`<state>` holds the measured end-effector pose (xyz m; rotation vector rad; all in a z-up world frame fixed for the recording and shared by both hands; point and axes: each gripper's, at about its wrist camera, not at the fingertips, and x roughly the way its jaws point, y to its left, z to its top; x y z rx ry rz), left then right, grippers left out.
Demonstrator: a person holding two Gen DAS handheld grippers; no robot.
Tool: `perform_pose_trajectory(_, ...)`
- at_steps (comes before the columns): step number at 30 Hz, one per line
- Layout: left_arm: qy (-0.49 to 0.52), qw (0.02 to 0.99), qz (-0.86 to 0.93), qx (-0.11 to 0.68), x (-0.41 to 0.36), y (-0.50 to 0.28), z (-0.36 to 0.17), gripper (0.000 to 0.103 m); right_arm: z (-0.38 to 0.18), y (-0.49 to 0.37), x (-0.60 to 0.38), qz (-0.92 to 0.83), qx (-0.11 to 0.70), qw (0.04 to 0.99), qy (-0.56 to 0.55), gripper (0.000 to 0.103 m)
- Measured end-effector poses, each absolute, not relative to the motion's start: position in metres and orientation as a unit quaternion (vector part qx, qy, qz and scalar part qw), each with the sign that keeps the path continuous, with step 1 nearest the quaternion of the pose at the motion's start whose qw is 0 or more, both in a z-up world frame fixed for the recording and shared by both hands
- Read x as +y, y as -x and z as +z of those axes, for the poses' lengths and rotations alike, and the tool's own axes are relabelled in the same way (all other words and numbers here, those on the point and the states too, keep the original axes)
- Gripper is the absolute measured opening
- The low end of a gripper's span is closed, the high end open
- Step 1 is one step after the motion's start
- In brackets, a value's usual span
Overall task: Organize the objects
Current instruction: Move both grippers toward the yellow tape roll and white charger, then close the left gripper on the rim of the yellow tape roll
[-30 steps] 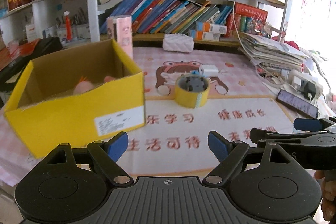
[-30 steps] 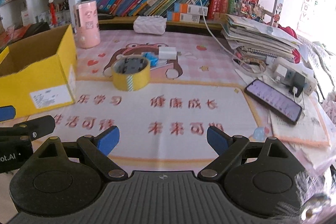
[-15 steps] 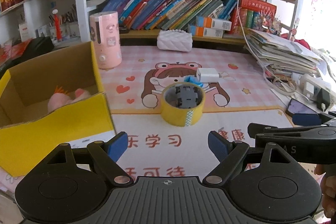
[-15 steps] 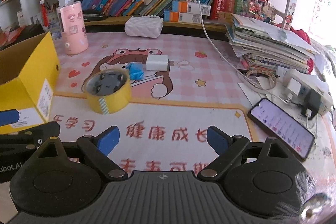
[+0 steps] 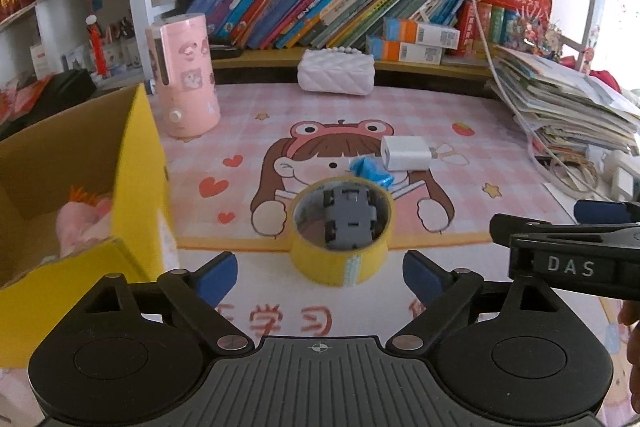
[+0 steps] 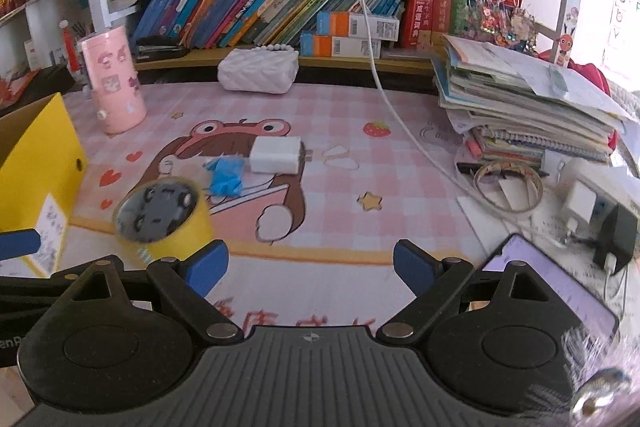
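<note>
Both grippers, left gripper (image 5: 319,269) and right gripper (image 6: 311,265), stand released, left just widened. Risk: closing on tape roll (image 5: 341,231), lower centre, may spill the loose toy car (image 5: 349,218) inside.

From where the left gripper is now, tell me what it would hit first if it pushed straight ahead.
Most likely the yellow tape roll with the grey toy car inside it. The roll sits dead ahead of the open left gripper, nothing between. How far off it is, the fisheye view does not settle.
</note>
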<state>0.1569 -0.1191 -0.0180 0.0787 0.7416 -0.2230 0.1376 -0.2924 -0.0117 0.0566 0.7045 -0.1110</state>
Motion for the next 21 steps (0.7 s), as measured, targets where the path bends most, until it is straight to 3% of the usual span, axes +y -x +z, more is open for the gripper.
perform_pose_trajectory(15, -0.051, 0.908, -0.119, 0.399, -0.152, -0.22, -0.054, 0.092, -0.016, -0.181, -0.314, -0.051, 0.334, 0.941, -0.012, 0.089)
perform_pose_trajectory(21, -0.066, 0.907, -0.125, 0.397, -0.158, -0.227, -0.056, 0.087, -0.014, -0.183, -0.317, -0.049, 0.325, 0.945, -0.004, 0.089)
